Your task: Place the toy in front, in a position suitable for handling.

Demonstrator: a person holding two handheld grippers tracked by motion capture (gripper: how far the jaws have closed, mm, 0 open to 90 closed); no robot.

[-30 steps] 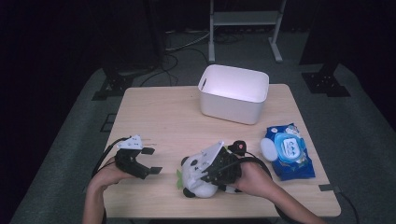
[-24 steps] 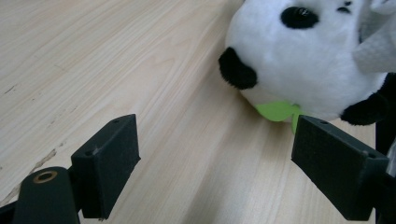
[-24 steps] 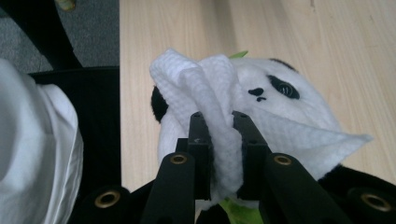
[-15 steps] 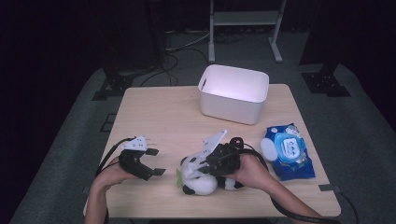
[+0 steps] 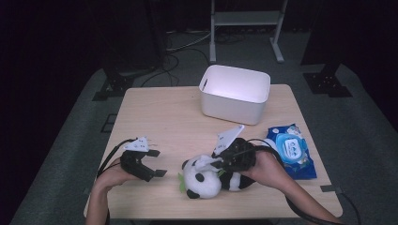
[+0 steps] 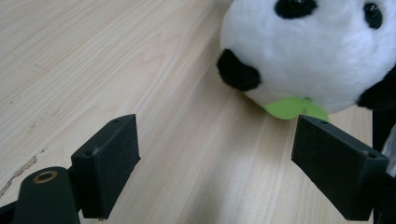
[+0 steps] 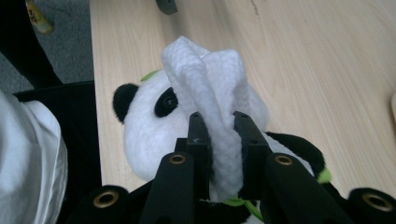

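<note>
A black-and-white panda plush [image 5: 202, 180] lies near the table's front edge, with a green leaf [image 6: 292, 107] at its mouth. My right gripper [image 5: 217, 162] hovers just over the panda's head, shut on a folded white wipe [image 5: 204, 161]. In the right gripper view the wipe [image 7: 205, 79] stands pinched between the two black jaws of that gripper [image 7: 222, 126], above the panda's face [image 7: 140, 126]. My left gripper [image 5: 157, 163] rests left of the panda, open. In the left gripper view nothing lies between its fingers [image 6: 224, 163], and the panda's head [image 6: 317, 56] sits just beyond them.
A white bin [image 5: 234, 93] stands at the back of the wooden table [image 5: 164, 117]. A blue pack of wet wipes [image 5: 291, 150] lies at the right, beside my right hand. The person's forearms come in over the front edge.
My right gripper has lifted a little and drifted back and right over the panda, with the wipe still in it. The left gripper has stayed put.
</note>
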